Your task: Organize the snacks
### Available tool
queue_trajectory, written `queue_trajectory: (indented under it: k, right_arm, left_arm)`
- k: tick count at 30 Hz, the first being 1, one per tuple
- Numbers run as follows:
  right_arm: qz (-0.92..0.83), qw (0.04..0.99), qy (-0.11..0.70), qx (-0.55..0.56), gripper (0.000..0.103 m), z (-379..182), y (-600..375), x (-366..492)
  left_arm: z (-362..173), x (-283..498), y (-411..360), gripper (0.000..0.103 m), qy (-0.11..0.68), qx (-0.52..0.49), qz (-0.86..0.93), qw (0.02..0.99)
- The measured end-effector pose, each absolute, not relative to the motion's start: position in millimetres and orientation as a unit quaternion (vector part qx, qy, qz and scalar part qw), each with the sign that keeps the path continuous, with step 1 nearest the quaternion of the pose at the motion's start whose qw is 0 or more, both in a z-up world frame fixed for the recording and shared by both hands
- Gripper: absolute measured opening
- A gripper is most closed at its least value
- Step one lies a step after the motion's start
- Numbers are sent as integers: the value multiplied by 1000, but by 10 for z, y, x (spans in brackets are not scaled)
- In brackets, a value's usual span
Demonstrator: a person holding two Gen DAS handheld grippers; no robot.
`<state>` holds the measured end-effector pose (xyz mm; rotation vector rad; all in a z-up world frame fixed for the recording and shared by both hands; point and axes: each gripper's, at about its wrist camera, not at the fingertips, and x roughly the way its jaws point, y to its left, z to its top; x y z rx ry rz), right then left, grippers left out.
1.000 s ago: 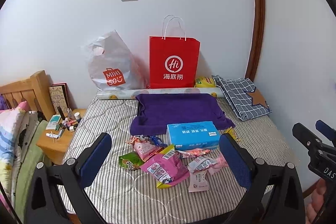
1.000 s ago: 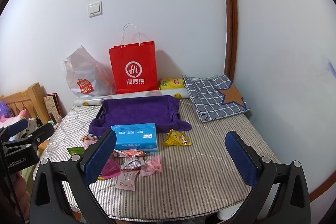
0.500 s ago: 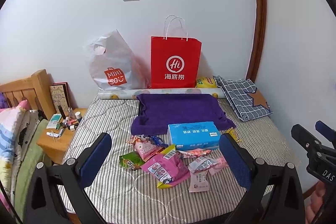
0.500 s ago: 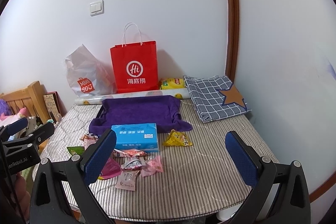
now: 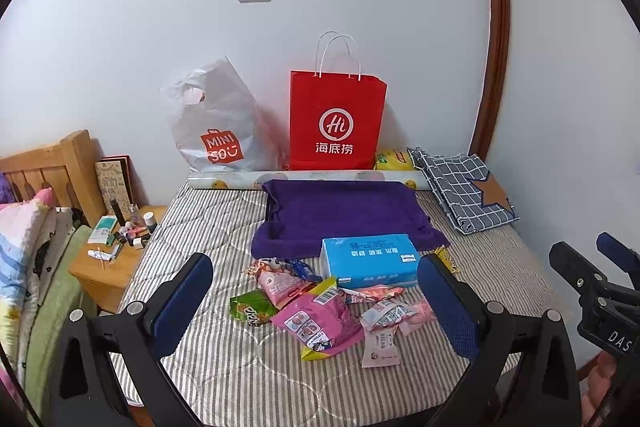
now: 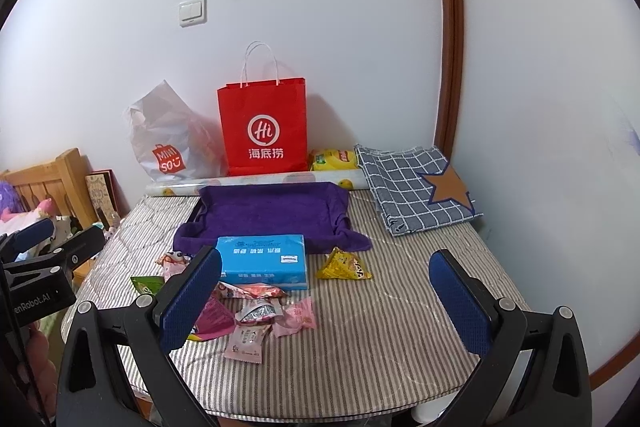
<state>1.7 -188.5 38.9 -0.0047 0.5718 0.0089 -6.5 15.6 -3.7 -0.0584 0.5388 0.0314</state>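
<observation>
Two hand-held grippers hang above a striped mattress (image 6: 400,339) before any snack is touched. The left gripper (image 5: 316,301) has its jaws spread wide and holds nothing; the snack pile (image 5: 324,311) lies on the mattress ahead of and below its fingers, between them in that view, with a blue tissue box (image 5: 370,261) just beyond. The right gripper (image 6: 326,303) is equally wide open and empty; the pile sits ahead toward its left finger, and a lone yellow packet (image 6: 344,265) lies ahead between its fingers.

A purple-lined tray (image 6: 272,213) sits beyond the box and looks the likely destination.

The risks, as judged from here: the packets overlap, so a closing grip could catch two at once or drag neighbours; the slick, crinkled wrappers may slip from the pads; the soft mattress may give under a low approach; and a carry toward the tray could knock the box.
</observation>
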Motion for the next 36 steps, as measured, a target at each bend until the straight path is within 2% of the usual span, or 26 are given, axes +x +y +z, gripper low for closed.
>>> queue_trajectory:
  k: [12, 21, 26, 36]
  right_arm:
    - [3, 960, 281, -19, 103, 357, -1803, 71]
    - [11, 953, 304, -10, 103, 15, -1871, 284]
    - [11, 939, 342, -16, 96, -327, -1884, 502]
    - [2, 920, 392, -16, 84, -922, -2003, 969]
  left_arm:
    - [-61, 27, 181, 103, 280, -29, 21, 959]
    - [-362, 227, 448, 103, 297, -62, 22, 953]
    - [-703, 507, 593, 102, 355, -53, 33, 933]
    - [-1172, 820, 925, 102, 376, -58, 62, 923]
